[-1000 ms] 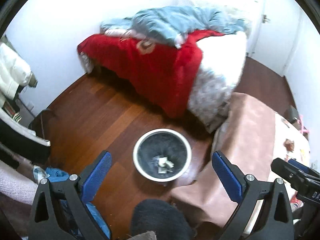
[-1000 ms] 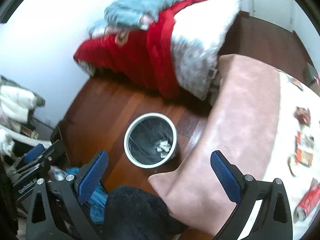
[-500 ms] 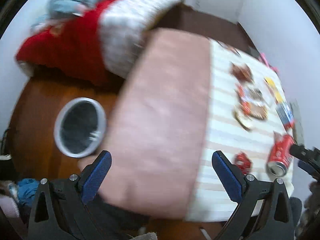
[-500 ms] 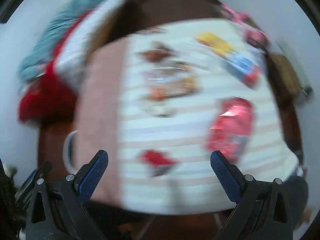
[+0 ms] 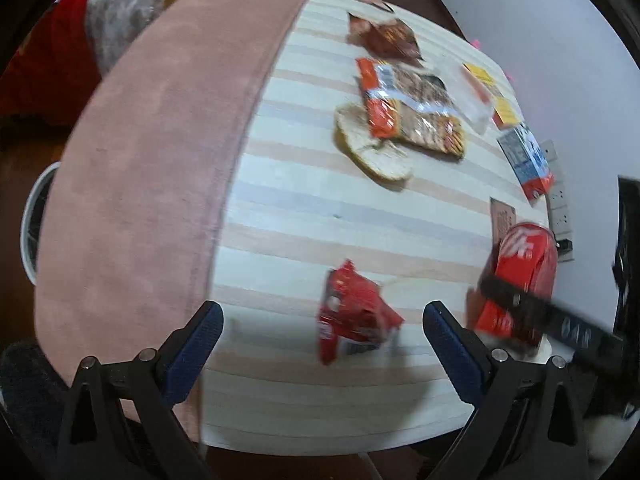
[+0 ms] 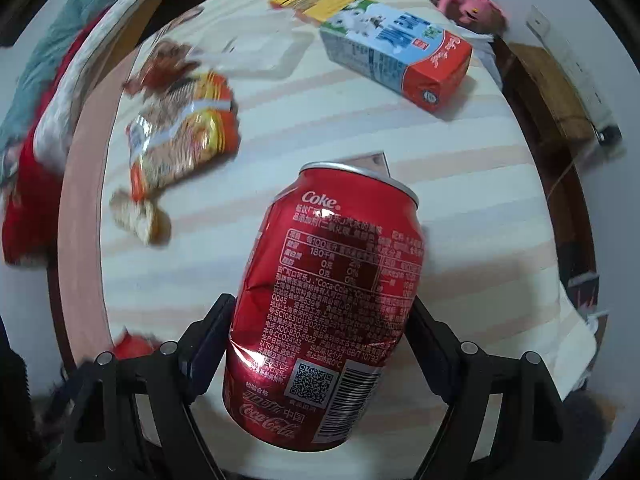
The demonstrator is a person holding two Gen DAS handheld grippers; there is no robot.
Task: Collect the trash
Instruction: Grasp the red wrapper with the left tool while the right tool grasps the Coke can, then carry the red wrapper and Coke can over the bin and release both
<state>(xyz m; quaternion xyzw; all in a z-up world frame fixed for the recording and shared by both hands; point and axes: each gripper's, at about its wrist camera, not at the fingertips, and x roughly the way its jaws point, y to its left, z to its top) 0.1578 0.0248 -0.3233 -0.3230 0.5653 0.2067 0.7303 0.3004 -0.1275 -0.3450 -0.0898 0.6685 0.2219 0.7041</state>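
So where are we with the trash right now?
Nothing visibly done: the bin shows only as a rim at the left wrist view's edge, contents unseen. In hand: the right tongs are shut on the dented Coke can. The left tongs are open above the red wrapper. Left on the table: noodle packet, milk carton, brown wrapper.

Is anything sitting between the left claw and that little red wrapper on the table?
Nothing visible does. The left claw is open, and the red wrapper lies right between its fingers on bare striped table. The Coke can sits off to the right.
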